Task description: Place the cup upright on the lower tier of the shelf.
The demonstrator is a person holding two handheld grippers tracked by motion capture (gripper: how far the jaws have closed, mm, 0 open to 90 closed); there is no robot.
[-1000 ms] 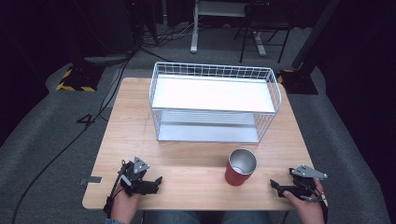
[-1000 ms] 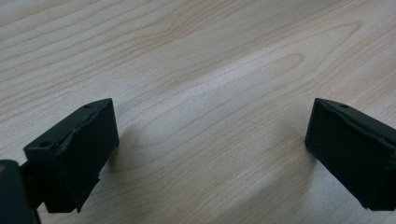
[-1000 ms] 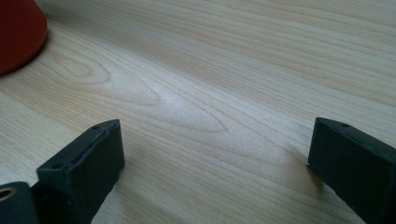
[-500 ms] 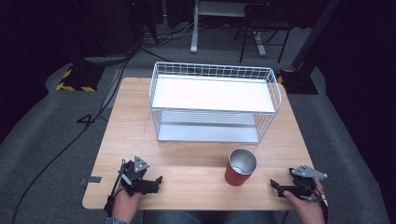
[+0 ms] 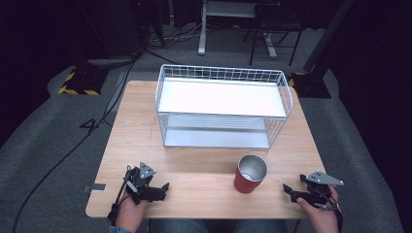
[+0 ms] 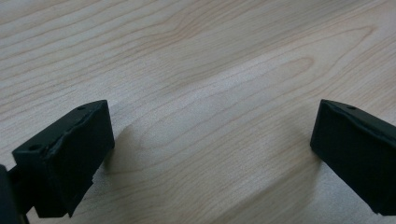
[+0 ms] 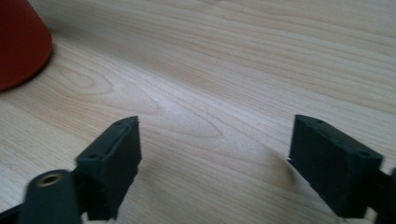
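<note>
A red cup [image 5: 249, 176] with a shiny metal inside stands upright on the wooden table [image 5: 194, 165], toward the front right. My left gripper [image 5: 164, 191] rests low at the front left, its jaws pointing right. In the left gripper view they [image 6: 212, 154] stand wide apart over bare wood. My right gripper [image 5: 288, 192] rests at the front right, pointing left toward the cup and apart from it. Its jaws [image 7: 215, 163] have just been closing, stand apart in the right gripper view, and have nothing between them. The cup's base [image 7: 18, 42] sits at that view's upper left.
A white wire rack [image 5: 223, 97] with a flat white top shelf and a lower shelf stands across the back half of the table. Bare wood lies between it and the grippers. Grey carpet surrounds the table, and a cable runs across the floor at the left.
</note>
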